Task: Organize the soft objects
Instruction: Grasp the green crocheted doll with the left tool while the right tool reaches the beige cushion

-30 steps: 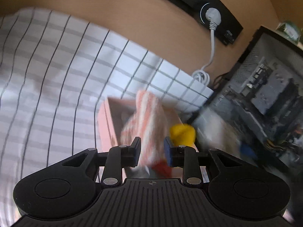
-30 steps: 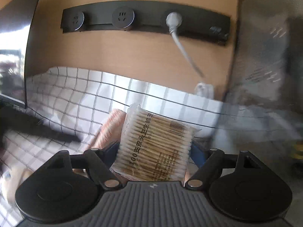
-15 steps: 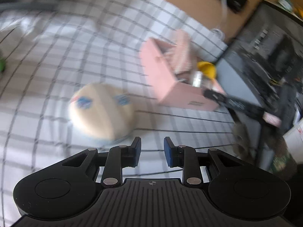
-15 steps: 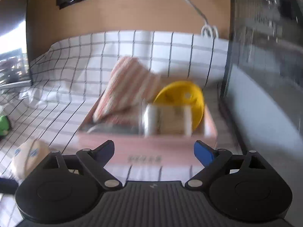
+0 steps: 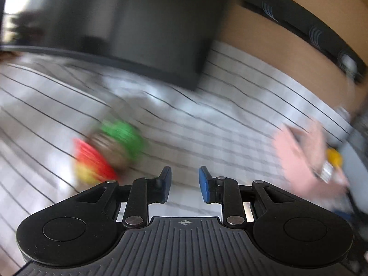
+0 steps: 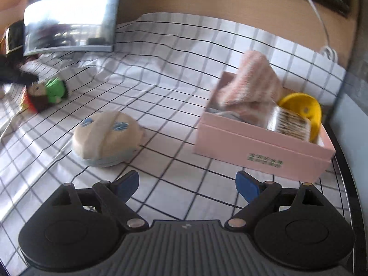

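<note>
Both grippers empty, jaws apart: left gripper (image 5: 183, 182) aimed near the green-and-red plush doll (image 5: 110, 150) at the checked cloth's (image 6: 174, 73) left edge; right gripper (image 6: 186, 185) wide over the round beige plush cushion (image 6: 107, 135), mid-cloth. Pink cardboard box (image 6: 260, 148), right edge, holds striped pink towel (image 6: 251, 85), likely the collection spot.

Fuzzy cloth towel (image 6: 250, 85) in matt cardboard pink box (image 6: 260, 154).

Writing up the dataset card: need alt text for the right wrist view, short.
Open right gripper hovers over a white checked cloth, holding nothing. Ahead right, a pink box holds a striped pink towel, a cotton swab pack and a yellow item; a round beige plush and a green-clad doll lie left.
</note>
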The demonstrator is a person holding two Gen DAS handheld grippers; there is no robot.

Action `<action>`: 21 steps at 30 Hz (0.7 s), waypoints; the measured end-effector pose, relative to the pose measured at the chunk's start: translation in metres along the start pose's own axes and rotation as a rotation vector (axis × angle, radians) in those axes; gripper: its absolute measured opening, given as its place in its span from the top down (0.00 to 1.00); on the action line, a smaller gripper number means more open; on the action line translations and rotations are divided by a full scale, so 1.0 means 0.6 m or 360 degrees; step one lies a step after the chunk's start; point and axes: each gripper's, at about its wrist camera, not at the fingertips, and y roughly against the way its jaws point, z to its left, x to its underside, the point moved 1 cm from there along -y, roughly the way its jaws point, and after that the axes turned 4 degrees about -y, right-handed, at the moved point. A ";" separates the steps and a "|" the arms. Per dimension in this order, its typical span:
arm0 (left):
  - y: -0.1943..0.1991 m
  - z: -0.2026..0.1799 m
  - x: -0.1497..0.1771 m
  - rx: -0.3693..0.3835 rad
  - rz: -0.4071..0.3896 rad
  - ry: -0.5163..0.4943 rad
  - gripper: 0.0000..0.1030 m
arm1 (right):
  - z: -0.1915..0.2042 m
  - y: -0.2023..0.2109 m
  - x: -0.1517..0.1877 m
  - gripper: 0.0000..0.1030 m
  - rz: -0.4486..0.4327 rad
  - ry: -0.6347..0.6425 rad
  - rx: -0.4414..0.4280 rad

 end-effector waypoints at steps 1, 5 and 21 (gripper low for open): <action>0.003 0.021 -0.010 -0.0064 -0.0034 0.0023 0.72 | 0.006 0.001 0.001 0.11 0.0002 0.0024 -0.0005; -0.009 0.108 -0.058 -0.0270 -0.0100 0.0104 0.72 | 0.016 0.006 0.003 0.11 0.0019 0.0041 -0.0028; -0.107 0.149 -0.061 0.0017 0.0277 0.0132 0.66 | 0.013 0.019 0.029 0.11 0.0088 -0.0016 0.0001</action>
